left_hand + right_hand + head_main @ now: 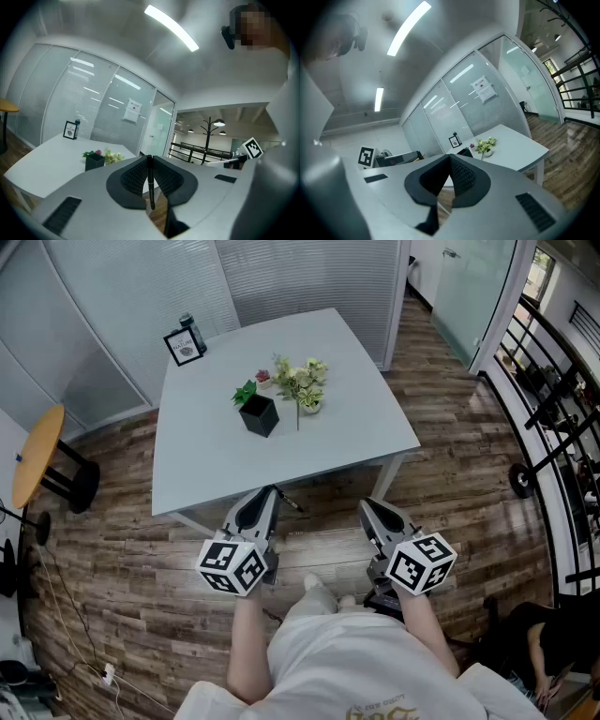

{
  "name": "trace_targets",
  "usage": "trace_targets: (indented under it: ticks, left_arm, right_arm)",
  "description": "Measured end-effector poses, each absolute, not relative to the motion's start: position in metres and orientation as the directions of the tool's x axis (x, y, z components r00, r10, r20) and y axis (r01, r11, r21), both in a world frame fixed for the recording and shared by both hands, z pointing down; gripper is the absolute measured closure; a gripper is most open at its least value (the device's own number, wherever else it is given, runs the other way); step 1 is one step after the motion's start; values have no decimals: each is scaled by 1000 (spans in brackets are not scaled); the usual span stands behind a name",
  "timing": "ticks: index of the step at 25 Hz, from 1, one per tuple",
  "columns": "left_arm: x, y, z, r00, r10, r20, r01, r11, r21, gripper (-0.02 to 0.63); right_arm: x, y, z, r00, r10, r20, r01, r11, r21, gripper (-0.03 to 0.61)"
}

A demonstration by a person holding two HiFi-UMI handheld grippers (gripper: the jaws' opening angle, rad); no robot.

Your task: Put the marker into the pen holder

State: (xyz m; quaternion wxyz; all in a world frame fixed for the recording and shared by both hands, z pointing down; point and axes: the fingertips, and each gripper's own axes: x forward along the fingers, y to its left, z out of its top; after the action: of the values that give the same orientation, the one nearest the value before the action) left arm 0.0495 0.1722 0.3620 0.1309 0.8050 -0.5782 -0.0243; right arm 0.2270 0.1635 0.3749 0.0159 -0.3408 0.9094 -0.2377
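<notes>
step: transport, marker (150,180) pinched in left hand-held gripper (267,495), off the table (366,418) edge | right hand-held gripper (372,509): jaws together, empty | pen holder (259,414): mid-table, at 12 o'clock, well apart | next, likely: reach forward, stand marker over opening, release

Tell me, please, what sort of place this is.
Most likely an office: glass partitions with blinds stand behind a white table that bears a pen holder, and a coat stand shows farther off.
</notes>
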Motion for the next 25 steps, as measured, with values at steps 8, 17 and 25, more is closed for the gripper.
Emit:
trace_targets:
  ticks: [8,17,25]
  left_arm:
    - [44,187,356,334,-938,95,-920,-303,247,571]
    - [35,197,354,319,-942,102,-927,-288,241,571]
    - [16,169,366,314,-941,125,-928,-276,251,571]
  right_arm:
    - [218,177,368,-776,-617,130,-605,671,-428,561]
    - [210,182,360,-798,-597,82,-561,686,-464,561]
    - [192,151,379,-802,-585,123,-564,671,-481,561]
